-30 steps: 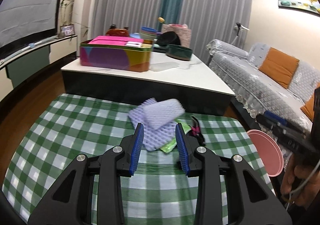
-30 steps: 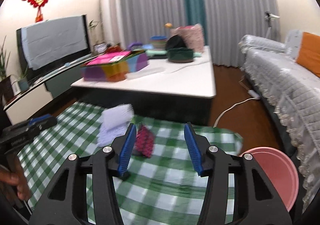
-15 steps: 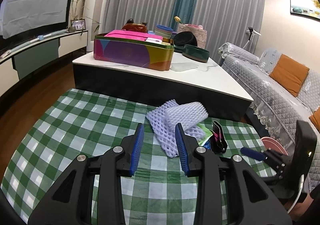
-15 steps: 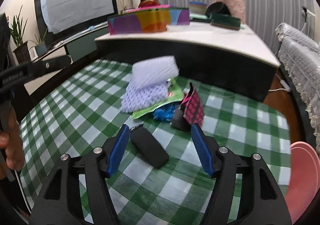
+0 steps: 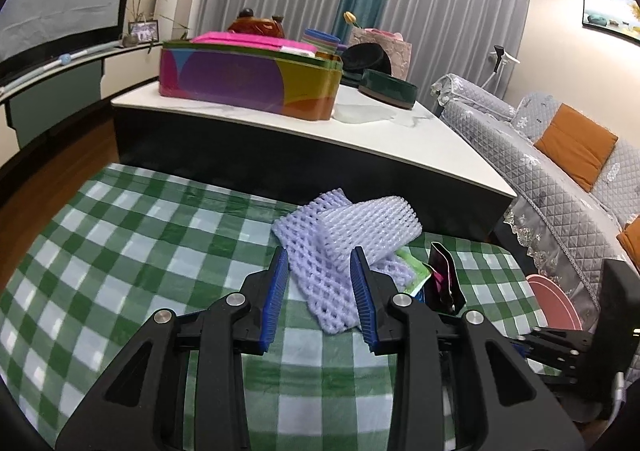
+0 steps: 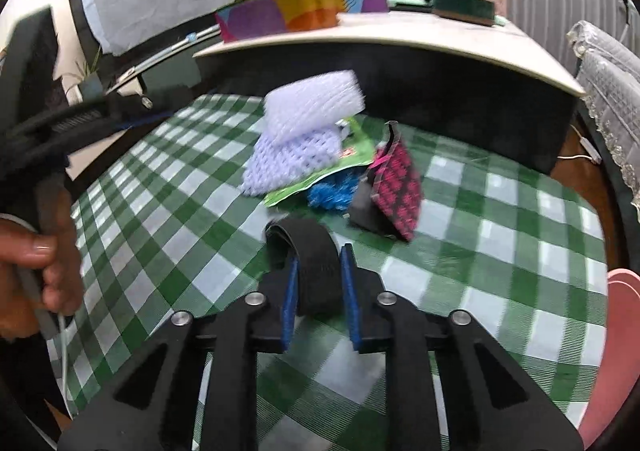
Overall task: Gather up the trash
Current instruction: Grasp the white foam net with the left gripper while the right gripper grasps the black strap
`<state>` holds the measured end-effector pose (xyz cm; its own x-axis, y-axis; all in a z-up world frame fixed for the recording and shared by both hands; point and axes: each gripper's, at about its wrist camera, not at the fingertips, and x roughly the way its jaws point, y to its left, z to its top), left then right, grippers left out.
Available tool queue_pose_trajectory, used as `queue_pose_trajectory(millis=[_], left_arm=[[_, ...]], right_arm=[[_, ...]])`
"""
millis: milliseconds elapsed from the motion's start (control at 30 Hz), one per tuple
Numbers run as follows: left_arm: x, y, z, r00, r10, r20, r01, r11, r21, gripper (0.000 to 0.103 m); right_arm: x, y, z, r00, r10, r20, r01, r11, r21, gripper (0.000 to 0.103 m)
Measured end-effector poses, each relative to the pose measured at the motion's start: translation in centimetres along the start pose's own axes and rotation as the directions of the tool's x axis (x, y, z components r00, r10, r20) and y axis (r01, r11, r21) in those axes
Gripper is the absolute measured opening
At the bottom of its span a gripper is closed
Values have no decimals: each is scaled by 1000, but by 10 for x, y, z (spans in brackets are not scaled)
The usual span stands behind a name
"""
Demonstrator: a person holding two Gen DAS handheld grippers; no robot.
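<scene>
The right gripper has its blue pads pressed against both sides of a black strap, a dark flat band that curls over at its far end and lies on the green checked cloth. The left gripper is spread apart, its blue fingers either side of the near end of a lilac foam net, with a gap showing on the left; whether the right finger touches the net I cannot tell. A second, paler foam sleeve lies on top of the net, on its far side. Just right of the net sit a green wrapper, a blue scrap under it and a pink-and-black pouch standing tilted. At the cloth's right edge is a pink bin. Beyond the cloth stands a white-topped table carrying a colourful box and a dark green bowl; a grey sofa runs along the right.
</scene>
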<state>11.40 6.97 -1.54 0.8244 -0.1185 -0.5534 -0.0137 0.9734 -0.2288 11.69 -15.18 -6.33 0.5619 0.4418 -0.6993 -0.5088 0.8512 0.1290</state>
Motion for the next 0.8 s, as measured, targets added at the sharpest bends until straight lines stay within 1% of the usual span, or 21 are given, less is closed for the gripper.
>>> queue_pose_trajectory(millis=[133,267,333,367,533,667,700,733,767,800], left_arm=[[24,-3,3,1000,-15,-14,15,1000,-26,32],[46,-4,3,999,-36,-39,34,998,-56,33],[56,-4,2,998,-42,-54,38,997,-71,41],[60,-3,2,997,-48,-59,43,996,-80,42],[75,0,0,993,-91,-78,80,987,-138,42],[82,-7,-3,988,-121,-95,109,986,-128,42],[83,-10,-4,987,-129,-99,117,986,-122,35],[84,-11,-5,985,-135,-104,123,986,-117,23],[83,-13,-6,985,-137,-109,125,986,-109,21],[82,-15,-5,985,-135,-110,124,988,-97,14]], right_arm=[[-9,-13,-3,1000,-23,18,23,1000,17,14],[-12,-27,-6,998,-59,18,58,998,36,12],[-12,-35,-6,997,-79,16,79,995,55,11],[-13,-38,-6,996,-88,15,86,994,63,10],[-15,-54,-6,992,-128,12,126,987,102,10],[-15,-61,-7,988,-156,8,154,980,125,10],[-16,-63,-7,987,-161,9,159,979,130,10],[-17,-64,-7,987,-163,10,160,978,135,10],[-18,-65,-7,986,-165,12,161,977,140,10],[-20,-66,-6,986,-167,18,163,976,143,10]])
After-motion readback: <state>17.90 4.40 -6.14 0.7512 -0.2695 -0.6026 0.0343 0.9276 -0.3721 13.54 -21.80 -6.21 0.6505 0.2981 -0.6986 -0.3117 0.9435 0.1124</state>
